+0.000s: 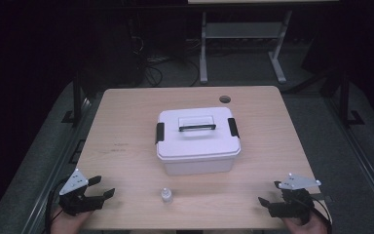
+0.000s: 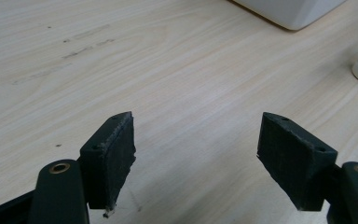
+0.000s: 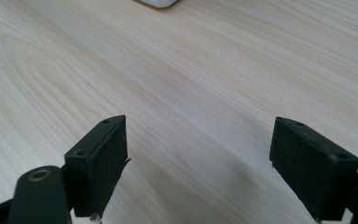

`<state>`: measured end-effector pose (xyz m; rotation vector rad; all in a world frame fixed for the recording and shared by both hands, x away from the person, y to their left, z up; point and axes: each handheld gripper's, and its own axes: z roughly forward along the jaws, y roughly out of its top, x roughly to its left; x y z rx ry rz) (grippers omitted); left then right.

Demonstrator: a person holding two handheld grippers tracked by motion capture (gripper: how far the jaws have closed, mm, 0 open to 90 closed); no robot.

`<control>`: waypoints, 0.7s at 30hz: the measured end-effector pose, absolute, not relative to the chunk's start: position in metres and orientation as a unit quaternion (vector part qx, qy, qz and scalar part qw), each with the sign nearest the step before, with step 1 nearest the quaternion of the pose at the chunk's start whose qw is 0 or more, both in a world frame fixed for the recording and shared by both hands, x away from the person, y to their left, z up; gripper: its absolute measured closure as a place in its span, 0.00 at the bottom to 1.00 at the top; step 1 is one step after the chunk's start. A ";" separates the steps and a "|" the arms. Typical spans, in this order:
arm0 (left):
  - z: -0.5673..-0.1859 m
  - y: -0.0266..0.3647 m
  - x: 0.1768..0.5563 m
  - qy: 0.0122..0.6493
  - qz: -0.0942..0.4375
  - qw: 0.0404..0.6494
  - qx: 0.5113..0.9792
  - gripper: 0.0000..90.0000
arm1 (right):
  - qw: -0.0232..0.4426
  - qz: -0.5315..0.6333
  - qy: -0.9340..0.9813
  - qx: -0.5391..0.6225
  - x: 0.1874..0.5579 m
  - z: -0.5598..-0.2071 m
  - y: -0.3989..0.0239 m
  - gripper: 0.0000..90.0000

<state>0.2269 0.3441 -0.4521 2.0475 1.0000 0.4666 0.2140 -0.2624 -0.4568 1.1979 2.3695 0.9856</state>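
Nothing looks started: the white box (image 1: pixel 197 141) sits latched mid-worktop (image 1: pixel 121 126), the small bottle (image 1: pixel 166 195) just before it (untouched), while left tongs (image 1: pixel 102 187) and right tongs (image 1: pixel 269 194) gape wide, empty.

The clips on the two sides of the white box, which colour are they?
Black. The clips on the white box show best in the high view.

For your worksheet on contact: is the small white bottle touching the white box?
Apart. The high view shows bare table between the small white bottle and the white box.
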 end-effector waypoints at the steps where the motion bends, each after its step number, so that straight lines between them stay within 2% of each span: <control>1: -0.453 0.343 0.227 0.393 0.181 0.394 0.811 0.30 | 0.155 0.345 0.827 0.417 0.215 -0.457 -0.263 0.21; 21: -0.431 0.331 0.237 0.346 0.137 0.362 0.855 0.32 | 0.151 0.341 0.830 0.415 0.215 -0.457 -0.259 0.20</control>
